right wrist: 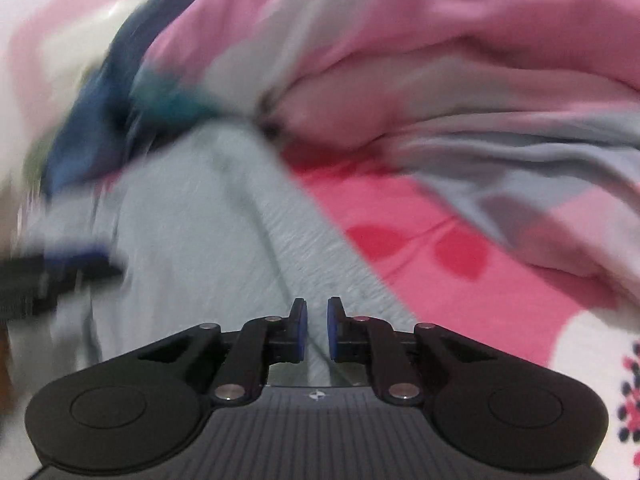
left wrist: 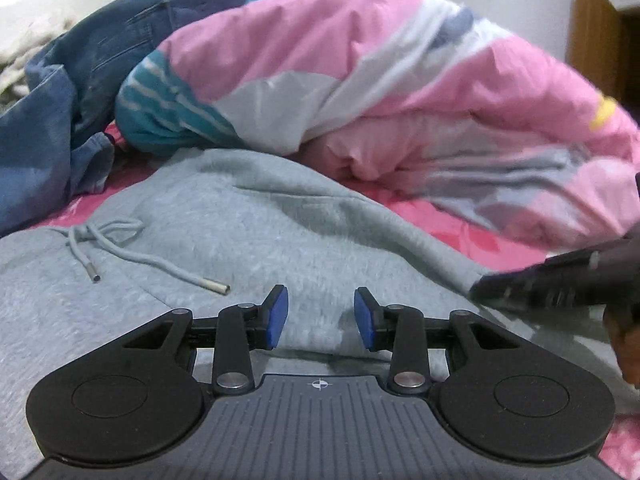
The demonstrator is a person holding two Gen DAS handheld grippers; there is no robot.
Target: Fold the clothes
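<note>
Grey hoodie [left wrist: 248, 216] lies on a pink bedsheet [left wrist: 460, 236]; left gripper [left wrist: 321, 316] gapes half-wide and empty, right gripper [right wrist: 317, 326] narrow, nothing visibly held. Best: pinch the hem squarely.

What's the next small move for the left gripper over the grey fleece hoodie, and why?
Probably lower the left gripper and pinch the grey fleece hoodie. Its jaws stand apart with only cloth beneath them and nothing clamped. The right gripper is nearly closed over the hoodie's edge, apparently empty, so neither holds the hoodie for folding.
</note>
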